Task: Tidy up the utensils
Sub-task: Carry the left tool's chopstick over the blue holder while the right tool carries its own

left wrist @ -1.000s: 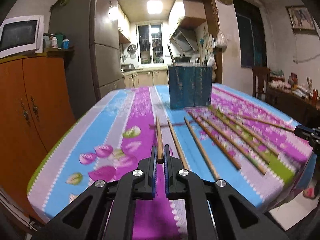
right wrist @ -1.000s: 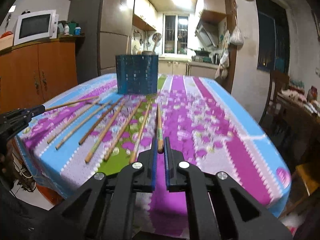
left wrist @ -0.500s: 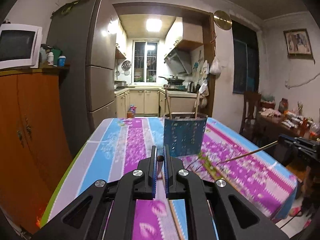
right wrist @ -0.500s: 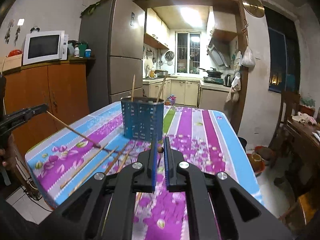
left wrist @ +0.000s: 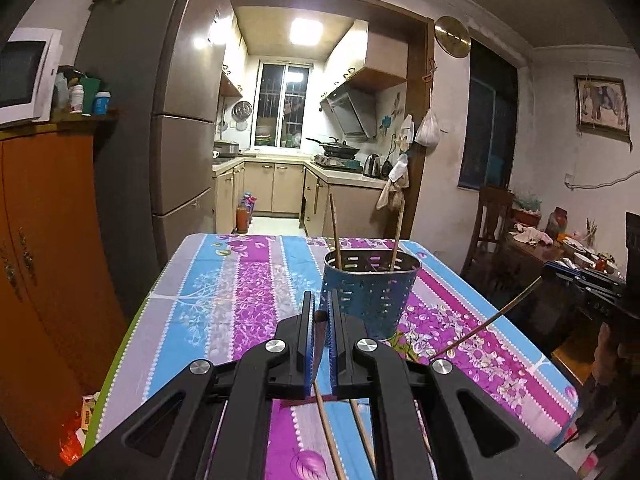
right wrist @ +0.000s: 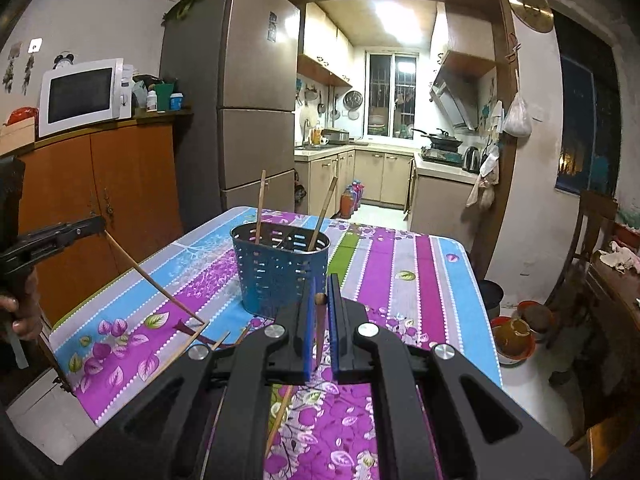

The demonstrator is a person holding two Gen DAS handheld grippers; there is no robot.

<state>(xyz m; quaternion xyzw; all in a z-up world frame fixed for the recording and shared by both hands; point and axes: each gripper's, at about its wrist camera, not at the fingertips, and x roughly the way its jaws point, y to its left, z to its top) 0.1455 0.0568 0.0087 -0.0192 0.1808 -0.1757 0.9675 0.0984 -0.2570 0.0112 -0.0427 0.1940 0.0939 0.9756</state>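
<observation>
A blue perforated utensil holder (left wrist: 370,294) (right wrist: 280,276) stands on the flowered tablecloth (left wrist: 244,292) with two chopsticks (left wrist: 335,232) upright in it. My left gripper (left wrist: 320,304) is shut on the thick end of a wooden chopstick (left wrist: 326,420) that slants down toward the table. My right gripper (right wrist: 321,292) is shut on another chopstick (right wrist: 320,320), just in front of the holder. Each gripper also shows in the other's view: the left gripper (right wrist: 96,222) with its chopstick (right wrist: 152,280), the right gripper (left wrist: 548,270) with its chopstick (left wrist: 488,324). Several loose chopsticks (right wrist: 222,340) lie on the cloth, partly hidden.
A tall fridge (right wrist: 248,100) and an orange cabinet (right wrist: 112,200) with a microwave (right wrist: 80,96) stand left of the table. A wooden chair (left wrist: 490,224) and a cluttered side table (left wrist: 560,248) are on the right. Bowls (right wrist: 514,334) sit on the floor there.
Both grippers have risen off the table, each lifting its chopstick, and have come closer to the holder. The chopstick tips now hang above the cloth and the holder's inside shows.
</observation>
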